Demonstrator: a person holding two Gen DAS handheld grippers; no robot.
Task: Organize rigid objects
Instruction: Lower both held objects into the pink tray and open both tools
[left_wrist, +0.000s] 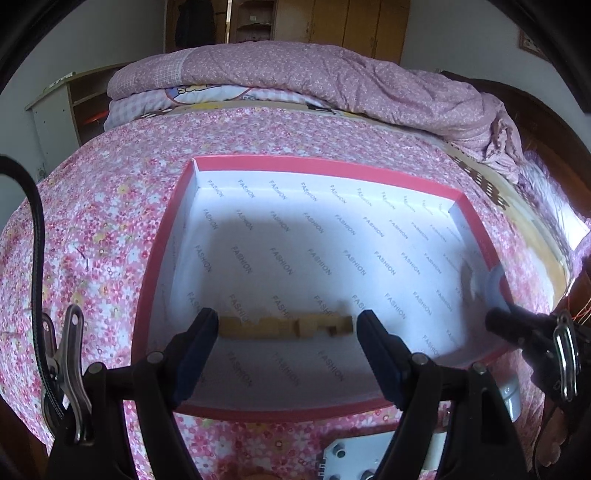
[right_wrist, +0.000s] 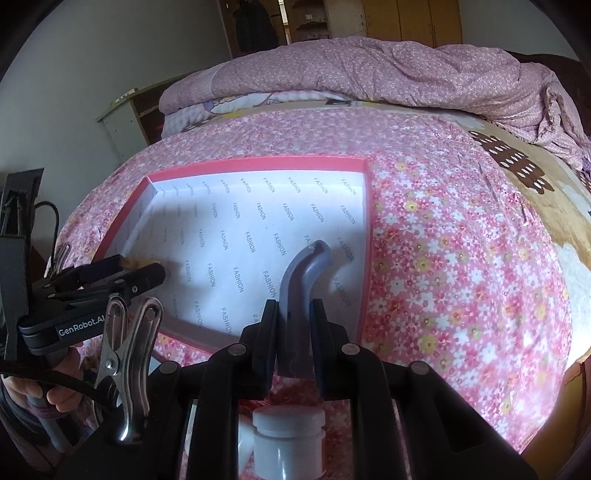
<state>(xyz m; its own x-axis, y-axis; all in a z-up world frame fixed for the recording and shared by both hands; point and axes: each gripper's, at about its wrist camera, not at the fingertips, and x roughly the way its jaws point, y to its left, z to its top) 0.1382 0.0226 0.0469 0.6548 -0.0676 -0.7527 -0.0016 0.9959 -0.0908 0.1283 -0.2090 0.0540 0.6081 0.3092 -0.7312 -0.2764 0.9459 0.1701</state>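
A shallow red-rimmed box (left_wrist: 258, 161) lined with white "FASHION" paper lies on the flowered bedspread; it also shows in the right wrist view (right_wrist: 258, 161). A notched wooden stick (left_wrist: 284, 326) lies on the box floor. My left gripper (left_wrist: 286, 325) is open, its fingers either side of the stick's ends, apart from it. My right gripper (right_wrist: 294, 314) is shut on a grey curved plastic piece (right_wrist: 304, 273), held over the box's near right corner. The left gripper (right_wrist: 125, 271) shows at the left of the right wrist view.
A white plastic bottle (right_wrist: 288, 443) stands on the bed below my right gripper. A white board with round knobs (left_wrist: 351, 454) lies before the box. A folded pink quilt (left_wrist: 314, 77) lies at the far end of the bed. A wooden headboard (left_wrist: 535, 122) stands at right.
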